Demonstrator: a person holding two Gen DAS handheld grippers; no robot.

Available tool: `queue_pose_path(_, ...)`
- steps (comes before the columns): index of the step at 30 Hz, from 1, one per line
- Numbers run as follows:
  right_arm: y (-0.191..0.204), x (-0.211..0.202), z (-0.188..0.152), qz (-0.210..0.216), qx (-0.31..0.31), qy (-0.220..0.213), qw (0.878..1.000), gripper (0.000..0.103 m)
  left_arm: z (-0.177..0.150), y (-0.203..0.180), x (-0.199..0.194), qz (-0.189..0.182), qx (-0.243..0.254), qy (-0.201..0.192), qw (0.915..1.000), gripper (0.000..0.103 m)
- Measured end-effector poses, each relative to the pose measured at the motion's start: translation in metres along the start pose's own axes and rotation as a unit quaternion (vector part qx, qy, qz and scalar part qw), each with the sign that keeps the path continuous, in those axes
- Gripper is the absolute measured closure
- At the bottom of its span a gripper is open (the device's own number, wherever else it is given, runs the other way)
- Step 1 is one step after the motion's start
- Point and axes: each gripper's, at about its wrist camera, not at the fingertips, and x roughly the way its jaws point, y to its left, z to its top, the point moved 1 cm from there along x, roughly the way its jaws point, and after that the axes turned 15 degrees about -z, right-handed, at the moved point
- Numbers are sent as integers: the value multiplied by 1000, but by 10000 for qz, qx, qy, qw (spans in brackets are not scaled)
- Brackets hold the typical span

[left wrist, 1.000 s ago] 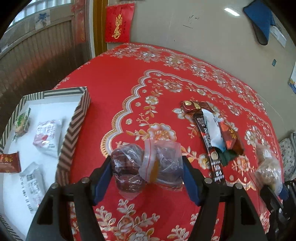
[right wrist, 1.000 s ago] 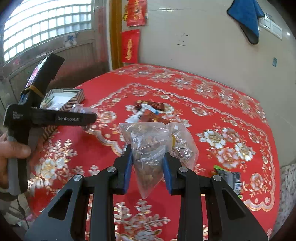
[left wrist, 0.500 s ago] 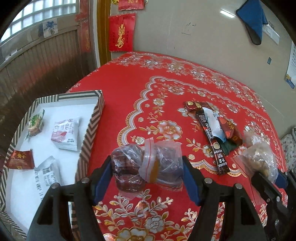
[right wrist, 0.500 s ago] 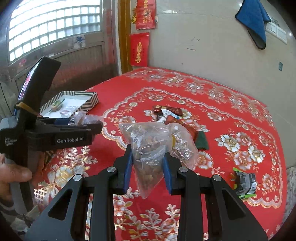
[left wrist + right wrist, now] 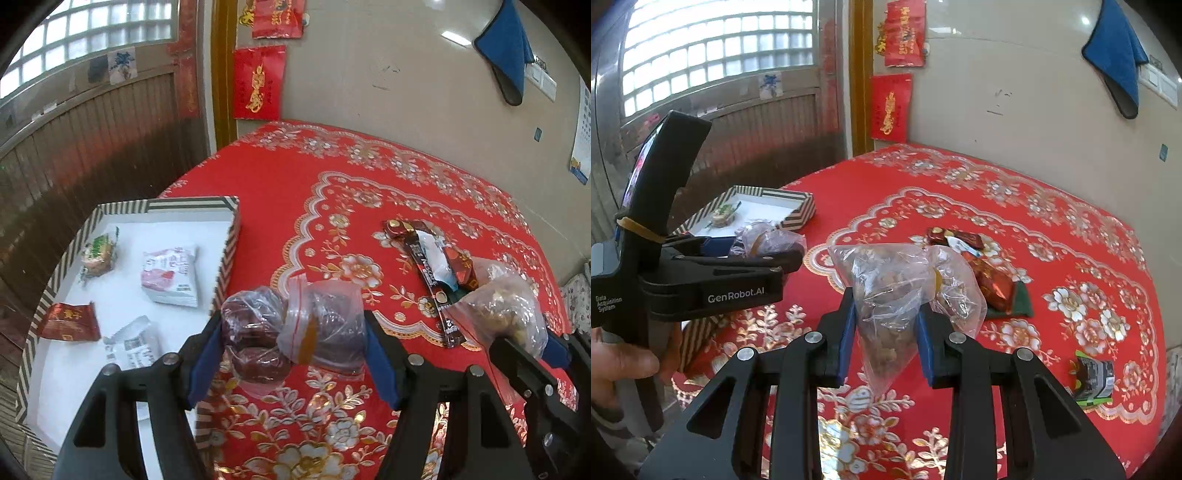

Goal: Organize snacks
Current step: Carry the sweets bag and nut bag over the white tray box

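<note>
Left gripper (image 5: 291, 343) clamped on clear zip bag of dark red dates (image 5: 288, 332), bag spanning both pads, held above the red floral tablecloth (image 5: 280, 192) just right of the striped-rim white box (image 5: 225, 258). Right gripper (image 5: 884, 325) clamped on clear bag of brown nuts (image 5: 886, 291), tip hanging below the pads.

Table (image 5: 280, 206): box (image 5: 225, 258) at its left edge, holding four packets: one (image 5: 96, 254) at the far left, one (image 5: 170, 275) right of it, two nearer, (image 5: 70, 322) and (image 5: 133, 345).

Heap of sachets (image 5: 430, 258): on the cloth, well right of the box.

Bag of dark fruit (image 5: 291, 328): between the left gripper's (image 5: 291, 354) pads, above the cloth just right of the box wall.

Bag of nuts (image 5: 886, 295): in the right gripper (image 5: 884, 334), right of the left one, before the heap.

Small packet (image 5: 1093, 374): near the table's right edge.
</note>
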Motion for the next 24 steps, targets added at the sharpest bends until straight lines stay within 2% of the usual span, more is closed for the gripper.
queue_pose_path(11,41,-8,20,202,-291,-182,9992,74,1,34,-26,188,-157,-209,9995,31)
queue_pose_path(24,102,-3,43,517,-747,-305,9954,74,-3,94,-47,486,-514,-353,9969,31)
